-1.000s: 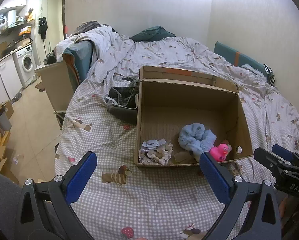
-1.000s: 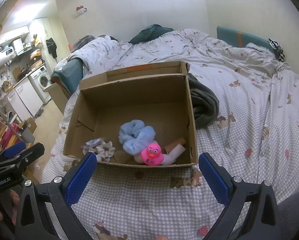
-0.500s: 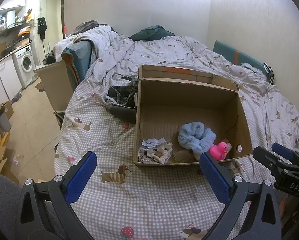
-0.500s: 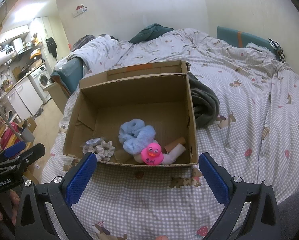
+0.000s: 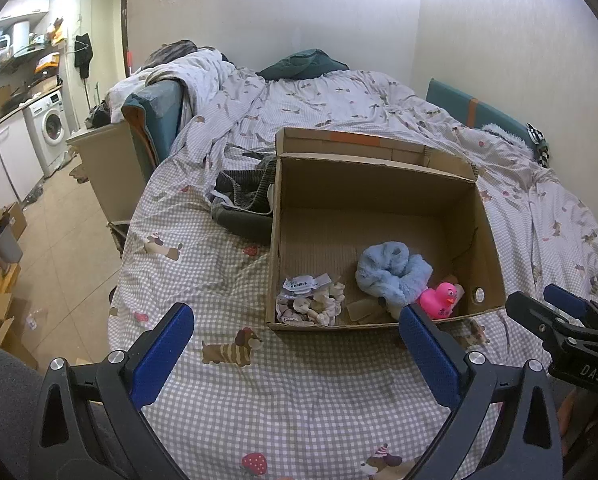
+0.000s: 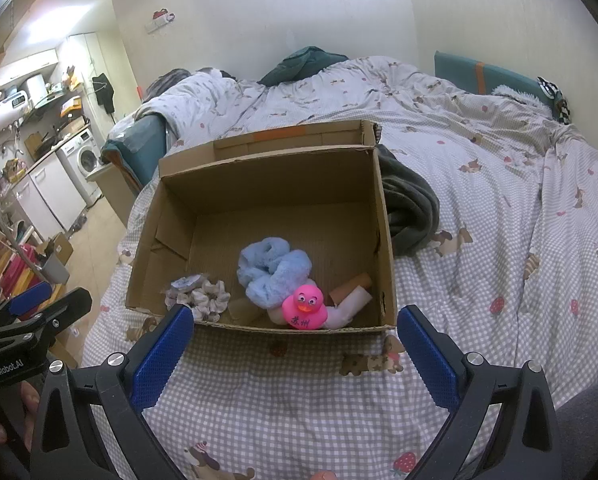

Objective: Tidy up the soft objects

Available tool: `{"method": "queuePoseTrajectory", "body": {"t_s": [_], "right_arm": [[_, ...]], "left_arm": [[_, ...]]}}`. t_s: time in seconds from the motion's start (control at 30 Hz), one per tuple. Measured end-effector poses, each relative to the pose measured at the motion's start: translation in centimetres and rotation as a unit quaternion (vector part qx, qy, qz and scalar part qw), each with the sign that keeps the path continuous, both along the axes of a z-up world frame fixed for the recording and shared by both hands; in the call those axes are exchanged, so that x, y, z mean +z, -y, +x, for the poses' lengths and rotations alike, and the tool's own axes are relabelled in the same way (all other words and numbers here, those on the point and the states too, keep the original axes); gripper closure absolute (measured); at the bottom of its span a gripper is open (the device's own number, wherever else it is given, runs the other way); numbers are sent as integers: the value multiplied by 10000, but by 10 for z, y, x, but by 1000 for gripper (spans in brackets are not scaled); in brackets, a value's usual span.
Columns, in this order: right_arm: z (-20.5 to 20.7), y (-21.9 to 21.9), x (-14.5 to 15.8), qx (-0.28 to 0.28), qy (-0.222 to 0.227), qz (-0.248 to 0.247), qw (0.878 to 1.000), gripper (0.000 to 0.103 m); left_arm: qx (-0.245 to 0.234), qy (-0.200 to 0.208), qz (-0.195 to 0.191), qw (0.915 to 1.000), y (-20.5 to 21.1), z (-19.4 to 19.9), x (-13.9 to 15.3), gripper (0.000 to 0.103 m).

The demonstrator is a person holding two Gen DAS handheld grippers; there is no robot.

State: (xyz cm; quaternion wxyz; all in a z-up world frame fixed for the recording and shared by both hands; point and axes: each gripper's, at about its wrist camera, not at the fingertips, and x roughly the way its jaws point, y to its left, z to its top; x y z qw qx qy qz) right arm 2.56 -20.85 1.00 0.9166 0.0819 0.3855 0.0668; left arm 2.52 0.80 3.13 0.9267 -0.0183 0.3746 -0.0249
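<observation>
- Checked bedspread point(image 5: 299, 392) with dog and strawberry prints is covering the bed; a kitchen corner with a washing machine point(image 5: 51, 128) is showing at far left.
- Cardboard box point(image 6: 385, 240) is sitting open on the bedspread, flaps up, back flap bearing an orange tape strip.
- Inside the box, all contents are lying toward the near wall:
  - a fluffy blue scrunchie point(image 6: 273, 270) is resting near the middle of the floor;
  - a pink rubber duck point(image 6: 305, 307) is sitting upright just in front of it, touching it, beak facing the right wrist camera;
  - a pale patterned scrunchie point(image 6: 203, 300) with a paper tag is lying in the near-left corner;
  - a white fabric roll point(image 6: 349, 308) is lying beside the duck on its right, with a brown cardboard tube point(image 6: 353, 285) just behind.
- Dark grey garment point(image 6: 411, 208) is lying bunched on the bedspread, touching the box's outer side wall.
- Left gripper point(image 5: 295, 344) is hovering over the bedspread short of the box, blue pads spread wide, grasping nothing.
- Right gripper point(image 6: 295, 344) is hovering likewise before the box's near wall, fingers released wide, empty.
- Each gripper is showing at the edge of the other's view.
</observation>
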Motion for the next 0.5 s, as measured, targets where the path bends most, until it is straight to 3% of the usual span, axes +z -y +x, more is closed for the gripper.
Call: {"method": "queuePoseTrajectory", "body": {"t_s": [0.5], "right_arm": [[0,0,0,2,0,4,10000,0]], "left_arm": [[-6,-7,-52,10000,0,-4,-4,1]]}}
